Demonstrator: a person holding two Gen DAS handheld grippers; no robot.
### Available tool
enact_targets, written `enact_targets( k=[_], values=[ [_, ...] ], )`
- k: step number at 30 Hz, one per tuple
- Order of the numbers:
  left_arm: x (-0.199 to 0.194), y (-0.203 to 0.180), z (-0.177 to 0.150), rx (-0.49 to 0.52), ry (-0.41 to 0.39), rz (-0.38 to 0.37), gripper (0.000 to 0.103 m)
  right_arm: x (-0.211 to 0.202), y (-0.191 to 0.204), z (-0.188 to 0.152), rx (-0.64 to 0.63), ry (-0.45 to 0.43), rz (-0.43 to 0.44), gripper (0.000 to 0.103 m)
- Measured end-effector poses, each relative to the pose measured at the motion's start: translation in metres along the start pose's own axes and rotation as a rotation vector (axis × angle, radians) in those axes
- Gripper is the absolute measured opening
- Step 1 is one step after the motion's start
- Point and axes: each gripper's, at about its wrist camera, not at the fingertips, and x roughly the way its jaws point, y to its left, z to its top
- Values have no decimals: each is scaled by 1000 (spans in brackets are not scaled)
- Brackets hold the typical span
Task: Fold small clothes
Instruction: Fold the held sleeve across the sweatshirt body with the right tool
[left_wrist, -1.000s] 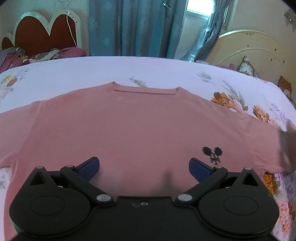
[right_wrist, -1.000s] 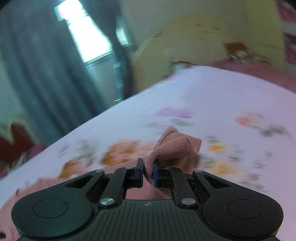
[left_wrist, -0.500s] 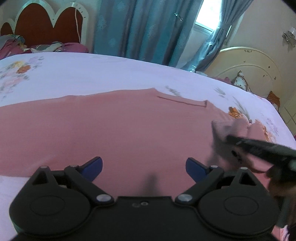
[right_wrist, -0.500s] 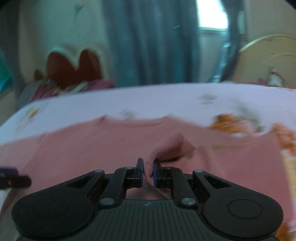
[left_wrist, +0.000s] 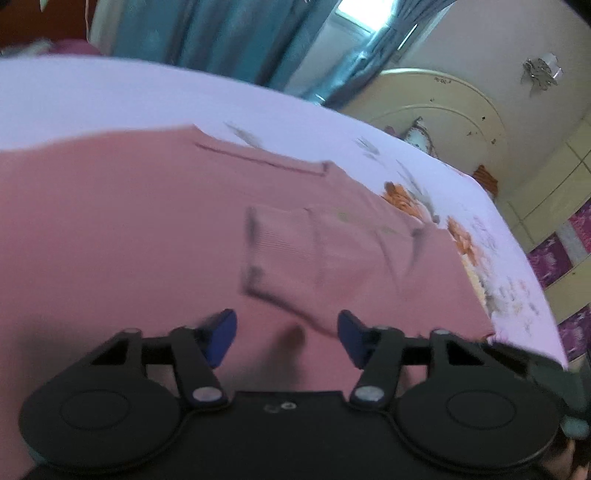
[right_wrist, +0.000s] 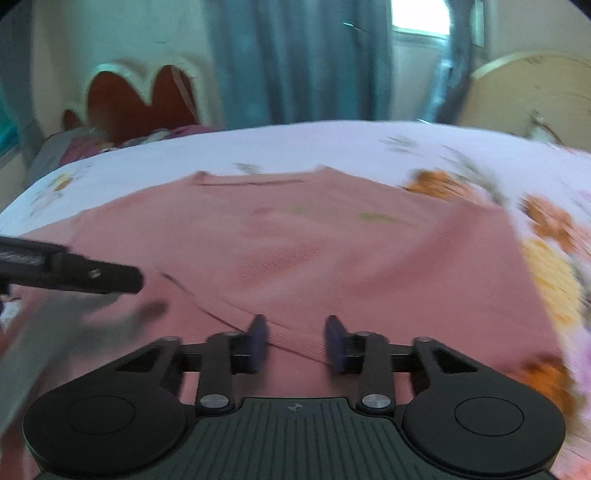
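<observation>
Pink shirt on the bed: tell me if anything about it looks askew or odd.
Nothing looks damaged. The pink shirt lies spread on the flowered sheet, with its right sleeve folded over the body, the cuff edge running at a slant. The right gripper, whose jaws have just been opening, hangs open over that edge.

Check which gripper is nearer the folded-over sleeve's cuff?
Right. The right gripper straddles the sleeve's cuff, jaws open. The left gripper hovers over the shirt body beside it.
</observation>
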Motion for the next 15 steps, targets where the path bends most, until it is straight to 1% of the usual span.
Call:
enact_targets(
  k=[1, 3, 4, 5, 6, 7, 8, 10, 12, 15],
  values=[
    [12, -4, 2, -23, 8, 4, 56, -19, -24, -1, 22, 12, -6, 26],
    [28, -9, 6, -48, -6, 13, 50, -34, -43, -10, 62, 20, -22, 25],
    [31, -11, 7, -46, -18, 19, 40, -44, -56, -16, 86, 22, -42, 25],
    [36, -13, 9, -46, -25, 25, 27, -46, -68, -18, 107, 25, -63, 25],
    [39, -14, 11, -48, -36, 31, 19, -49, -78, -20, 133, 25, -82, 25],
    [41, -14, 12, -48, -44, 34, 6, -49, -78, -20, 133, 25, -82, 25],
    [42, -13, 14, -48, -52, 32, 6, -51, -98, -21, 202, 9, -120, 25],
    [28, -11, 13, -46, -98, 26, 6, -53, -114, -23, 269, -10, -107, 25],
    [9, -11, 15, -33, -148, 26, 6, -52, -116, -20, 268, -19, -116, 24],
    [-18, 1, 14, -25, -216, 70, 6, -49, -118, -17, 271, -21, -145, 24]
  ],
)
